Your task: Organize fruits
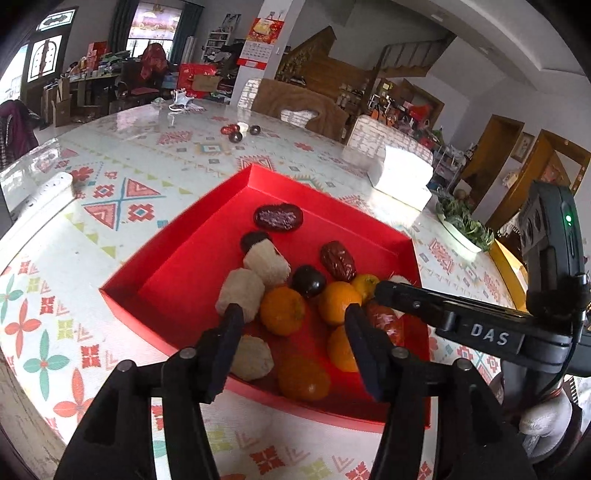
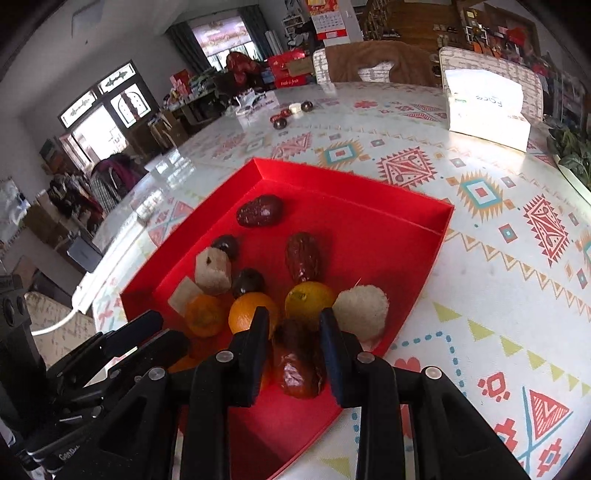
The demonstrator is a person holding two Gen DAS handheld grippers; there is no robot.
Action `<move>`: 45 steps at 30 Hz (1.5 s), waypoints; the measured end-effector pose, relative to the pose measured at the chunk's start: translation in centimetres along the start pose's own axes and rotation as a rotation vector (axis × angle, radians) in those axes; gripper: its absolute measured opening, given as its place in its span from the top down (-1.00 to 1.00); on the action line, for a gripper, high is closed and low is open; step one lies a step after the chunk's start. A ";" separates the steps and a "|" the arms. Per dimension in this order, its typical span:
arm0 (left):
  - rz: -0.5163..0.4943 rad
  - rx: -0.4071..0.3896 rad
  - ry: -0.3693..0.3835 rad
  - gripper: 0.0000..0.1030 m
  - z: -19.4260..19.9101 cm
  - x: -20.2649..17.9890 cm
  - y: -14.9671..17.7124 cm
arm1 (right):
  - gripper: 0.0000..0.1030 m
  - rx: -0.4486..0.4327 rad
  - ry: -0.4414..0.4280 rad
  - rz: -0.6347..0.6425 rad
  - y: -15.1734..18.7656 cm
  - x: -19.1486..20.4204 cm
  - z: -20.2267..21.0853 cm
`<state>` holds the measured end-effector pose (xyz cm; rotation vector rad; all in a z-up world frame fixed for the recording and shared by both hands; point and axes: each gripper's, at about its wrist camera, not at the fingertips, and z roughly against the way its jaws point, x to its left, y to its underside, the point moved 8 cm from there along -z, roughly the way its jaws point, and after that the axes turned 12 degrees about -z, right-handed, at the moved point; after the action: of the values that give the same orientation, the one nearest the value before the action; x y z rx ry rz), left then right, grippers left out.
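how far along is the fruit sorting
Mostly done: oranges, dates and pale pieces already lie in the red box. In hand: the right gripper has a red date between its jaws over the box; the left gripper is open. Left: a few fruits far across the table.

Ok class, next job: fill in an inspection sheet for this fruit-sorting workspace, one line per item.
Surface: table under a glossy patterned cloth.
Job's things: red tray holding oranges, dates, dark round fruits and pale chunks.
Clutter: white tissue pack, loose small fruits at the far side, dish of greens.
Grippers: left claw open above the oranges; right claw appears closed on a date.
Cables: what looks like a white cord at the table edge.
Surroundings: chairs, wall calendar, crowded living room.
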<state>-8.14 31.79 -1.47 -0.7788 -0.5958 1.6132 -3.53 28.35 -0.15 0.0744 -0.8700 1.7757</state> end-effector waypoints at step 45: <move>-0.099 -0.241 -0.465 -1.00 7.6 -7.4 -2.2 | -0.58 -0.313 0.189 0.096 6.2 -5.0 11.7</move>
<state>-11.88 25.17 6.30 -0.5333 -1.1607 1.6562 -11.01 16.70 2.89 -0.3384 -1.0149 1.6825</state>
